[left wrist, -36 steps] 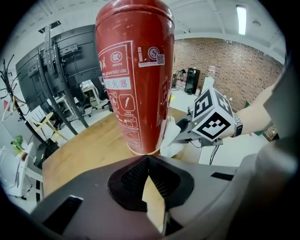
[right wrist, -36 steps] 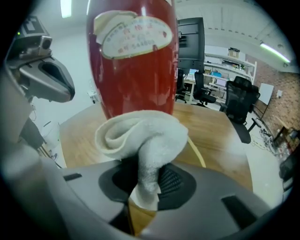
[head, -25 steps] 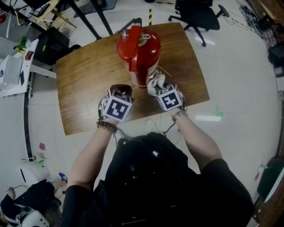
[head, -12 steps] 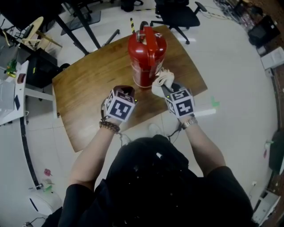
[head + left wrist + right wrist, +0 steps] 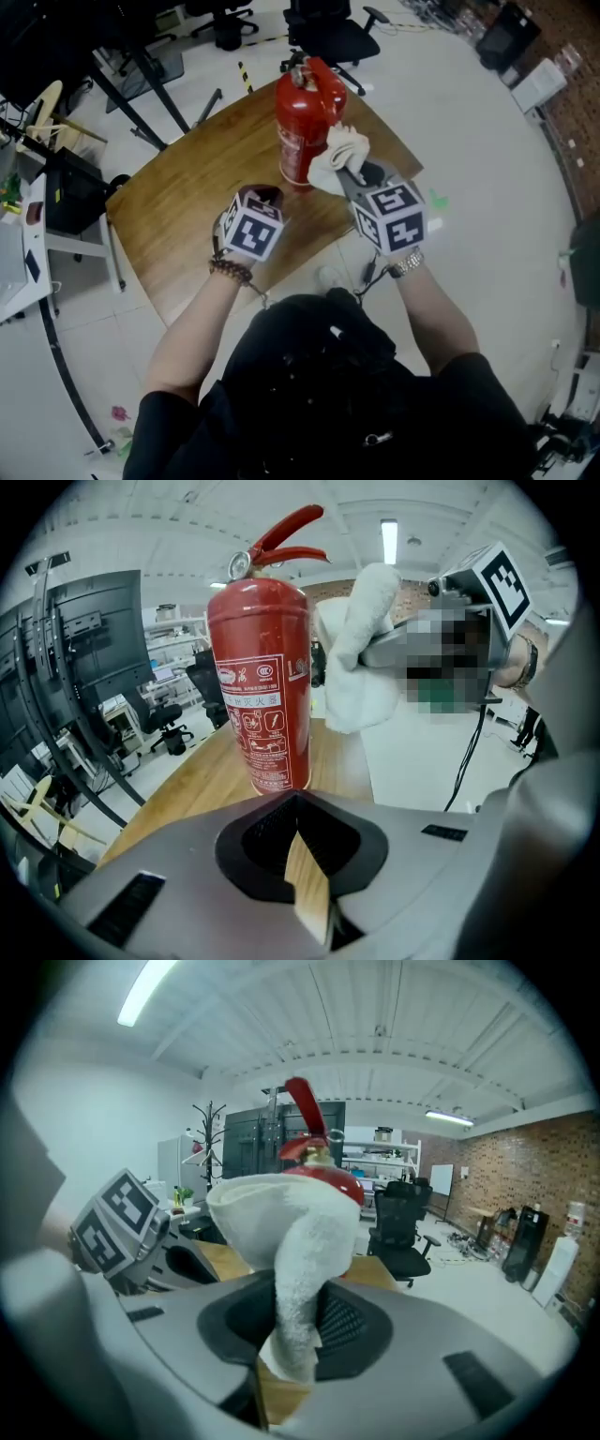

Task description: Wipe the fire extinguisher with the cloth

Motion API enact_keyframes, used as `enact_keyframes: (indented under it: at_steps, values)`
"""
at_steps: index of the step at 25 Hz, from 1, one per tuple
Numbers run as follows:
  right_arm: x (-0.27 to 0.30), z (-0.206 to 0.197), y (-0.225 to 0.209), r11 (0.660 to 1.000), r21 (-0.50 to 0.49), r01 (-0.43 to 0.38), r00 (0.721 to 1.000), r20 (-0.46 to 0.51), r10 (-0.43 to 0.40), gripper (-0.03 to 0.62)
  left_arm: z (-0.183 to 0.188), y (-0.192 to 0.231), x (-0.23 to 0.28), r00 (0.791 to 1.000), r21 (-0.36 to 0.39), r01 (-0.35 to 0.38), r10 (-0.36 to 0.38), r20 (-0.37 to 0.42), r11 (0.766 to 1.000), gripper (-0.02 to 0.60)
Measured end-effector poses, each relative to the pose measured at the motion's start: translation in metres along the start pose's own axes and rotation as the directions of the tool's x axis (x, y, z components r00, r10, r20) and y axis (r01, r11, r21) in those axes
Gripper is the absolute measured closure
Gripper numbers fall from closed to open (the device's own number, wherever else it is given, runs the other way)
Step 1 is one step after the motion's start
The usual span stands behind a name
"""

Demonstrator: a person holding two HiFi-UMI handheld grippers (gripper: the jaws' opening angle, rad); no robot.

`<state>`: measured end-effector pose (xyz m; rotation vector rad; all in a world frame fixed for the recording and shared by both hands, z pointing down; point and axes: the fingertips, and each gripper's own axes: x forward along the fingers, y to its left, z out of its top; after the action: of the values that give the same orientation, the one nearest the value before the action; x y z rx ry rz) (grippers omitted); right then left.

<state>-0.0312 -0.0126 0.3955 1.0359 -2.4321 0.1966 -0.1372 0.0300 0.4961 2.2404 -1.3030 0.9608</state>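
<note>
Our right hand-held gripper, pinching the cloth, has climbed the side of the fire extinguisher just ahead, so wiping seems underway. Our left hand-held gripper is pressed together, empty.

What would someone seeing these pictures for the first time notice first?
The bright red fire extinguisher stands upright near the far corner of the wooden table. Just beside its upper body is a bunched white cloth, pinched in the right gripper. The left gripper hangs shut and empty above the table, nearer the person.
</note>
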Motion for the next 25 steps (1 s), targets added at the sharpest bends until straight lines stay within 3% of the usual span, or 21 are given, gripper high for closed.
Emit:
enact_keyframes:
  at_steps: [6,13,19,25]
  values:
    - [-0.013,0.03,0.037,0.999,-0.035,0.013,0.999,0.05,-0.011,0.484,0.0,0.005,-0.021,0.999,0.039,0.023,-0.025,0.037,0.999,0.581]
    - [-0.012,0.091,0.062,0.992,-0.108,0.06,0.99,0.132,-0.046,0.484,-0.006,0.008,-0.036,0.998,0.066,0.037,-0.041,0.054,0.997,0.581]
    - [-0.005,0.124,0.056,0.968,-0.168,0.186,0.973,0.167,-0.158,0.484,-0.011,0.014,-0.045,0.997,0.071,0.045,-0.05,0.067,0.996,0.581]
    - [0.016,0.118,0.039,0.935,-0.206,0.288,0.955,0.13,-0.265,0.484,-0.017,0.018,-0.048,0.997,0.084,0.044,-0.05,0.066,0.996,0.581]
